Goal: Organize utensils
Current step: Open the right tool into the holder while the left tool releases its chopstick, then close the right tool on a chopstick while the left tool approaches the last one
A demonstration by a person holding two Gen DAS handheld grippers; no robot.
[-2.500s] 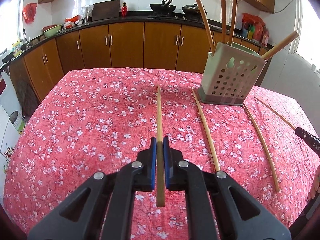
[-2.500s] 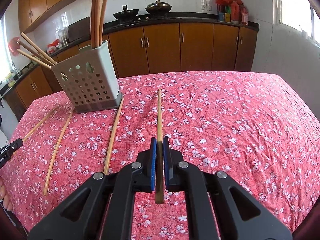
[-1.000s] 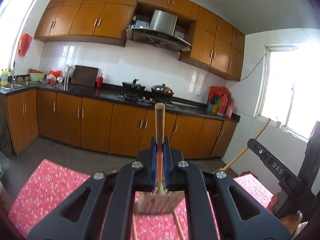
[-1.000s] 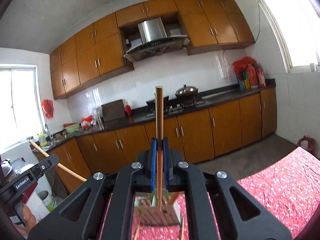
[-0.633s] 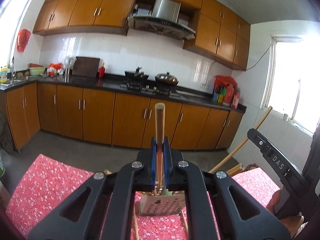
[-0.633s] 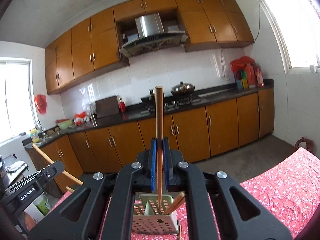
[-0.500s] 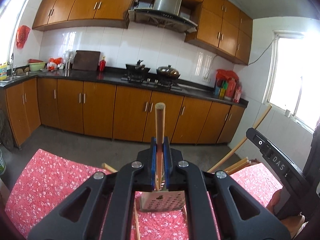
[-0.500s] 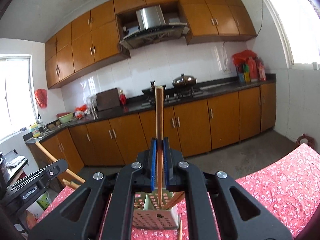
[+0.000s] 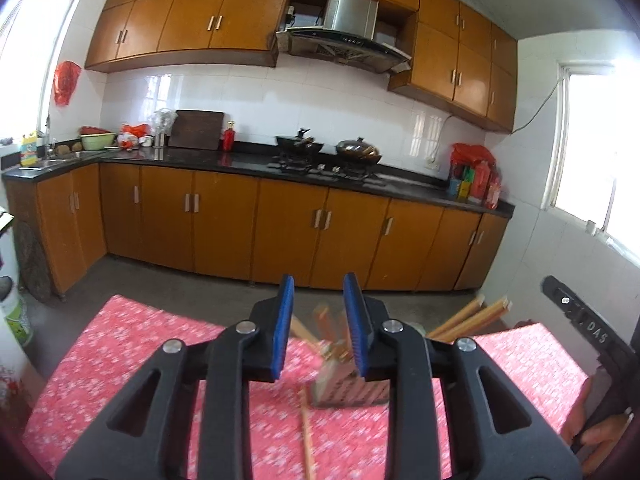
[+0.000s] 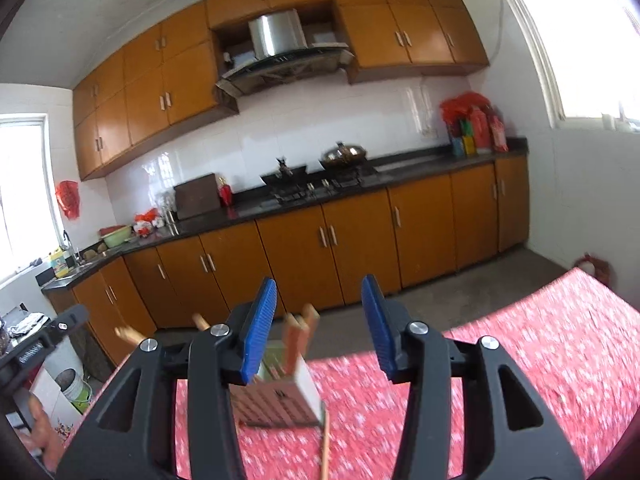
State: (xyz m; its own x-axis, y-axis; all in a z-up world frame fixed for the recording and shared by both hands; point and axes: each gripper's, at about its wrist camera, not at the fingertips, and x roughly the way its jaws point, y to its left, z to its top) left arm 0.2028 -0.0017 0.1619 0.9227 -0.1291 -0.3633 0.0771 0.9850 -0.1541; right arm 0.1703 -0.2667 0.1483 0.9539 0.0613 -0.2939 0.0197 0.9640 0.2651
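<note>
The pale perforated plastic utensil holder (image 9: 352, 388) is seen standing on the table covered with a red flowered cloth (image 9: 120, 360), at about 6 o'clock in both wrist views, just below and behind the blue pads. In it several long wooden chopsticks (image 10: 298, 338) are held. Their long axes are near upright, but they lean: in the right wrist view one bundle points up toward 12 o'clock and two others (image 10: 128, 334) slant toward 10 o'clock; in the left wrist view two sticks (image 9: 472, 316) slant toward 2 o'clock. The picture is blurred here, so the exact number cannot be told.

One more bare wooden chopstick (image 9: 308, 436) is seen lying flat on the cloth in front of the holder, its long axis running from 12 to 6 o'clock, its far end close to the holder's base.

The left gripper (image 9: 319, 328) is released and its jaws are opening; nothing is pressed between the blue pads (image 9: 282, 328). The right gripper (image 10: 316, 328) is also released, its jaws are opening wider, and nothing is gripped by its pads (image 10: 260, 328).

A person's hand (image 9: 596, 428) is seen at 4 o'clock in the left wrist view, holding the other black tool.
</note>
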